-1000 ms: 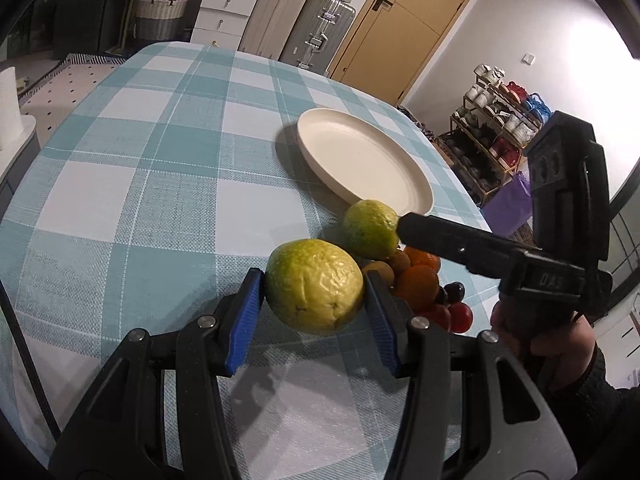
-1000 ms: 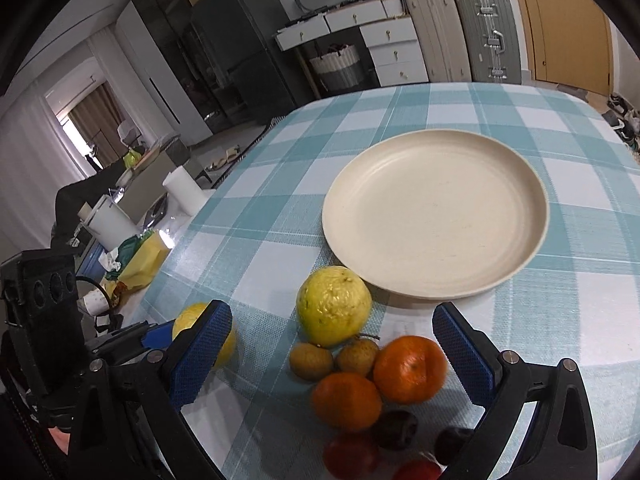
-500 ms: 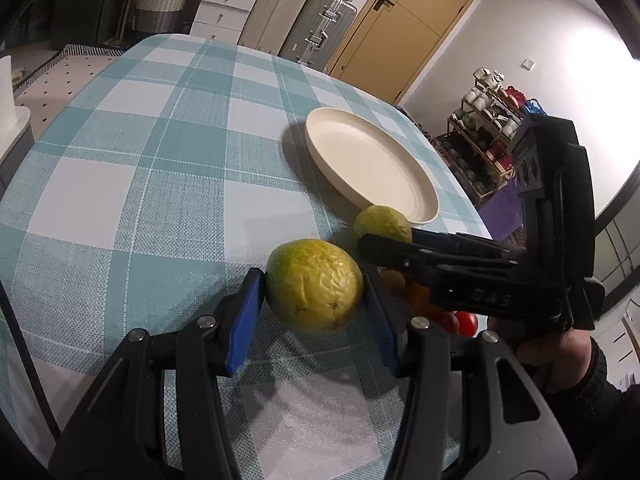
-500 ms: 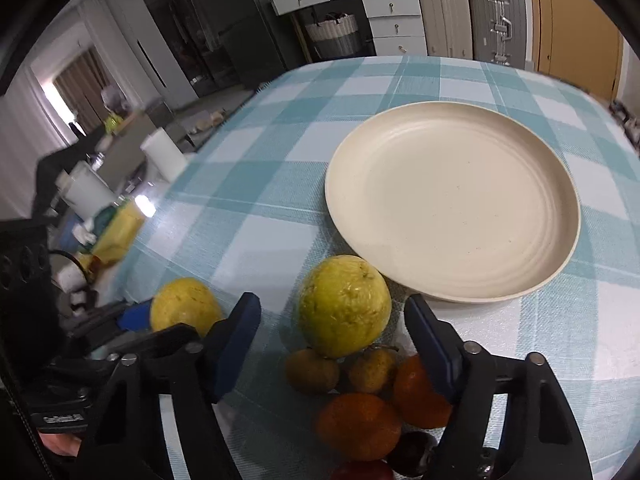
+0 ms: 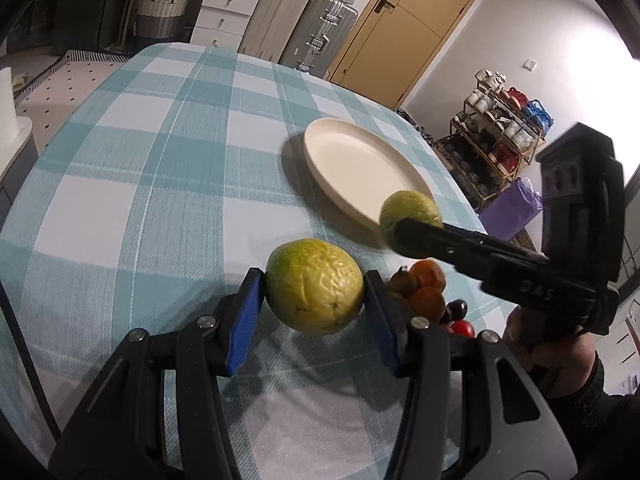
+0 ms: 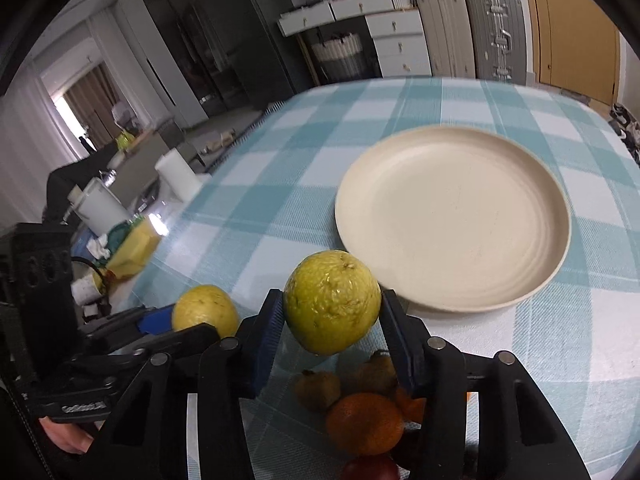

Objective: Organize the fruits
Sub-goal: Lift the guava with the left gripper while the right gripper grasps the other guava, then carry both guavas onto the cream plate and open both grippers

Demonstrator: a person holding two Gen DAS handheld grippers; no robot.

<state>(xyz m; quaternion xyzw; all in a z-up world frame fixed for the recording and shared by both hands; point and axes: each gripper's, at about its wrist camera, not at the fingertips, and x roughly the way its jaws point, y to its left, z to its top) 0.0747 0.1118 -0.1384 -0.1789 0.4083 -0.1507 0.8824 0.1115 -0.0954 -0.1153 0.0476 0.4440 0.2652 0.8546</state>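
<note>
My left gripper (image 5: 314, 308) is shut on a yellow-green guava (image 5: 314, 286) and holds it above the checked tablecloth. My right gripper (image 6: 332, 320) is shut on a second guava (image 6: 332, 300), lifted just off the fruit pile, near the front edge of the cream plate (image 6: 516, 292). The second guava also shows in the left wrist view (image 5: 408, 210), in front of the plate (image 5: 360, 164). The left gripper's guava shows in the right wrist view (image 6: 205, 312). The pile holds oranges (image 6: 364, 424), kiwis (image 6: 318, 390) and small dark and red fruits (image 5: 460, 322).
The teal and white checked table (image 5: 160, 184) spreads to the left and behind the plate. Off the table's left edge in the right wrist view stand white containers (image 6: 100, 208) and a yellow bag (image 6: 132, 252). Suitcases, drawers and a door line the far wall.
My right gripper moved in around the second guava, shut on it and lifted it off the pile. My left gripper kept hold of its guava and stayed about where it was.
</note>
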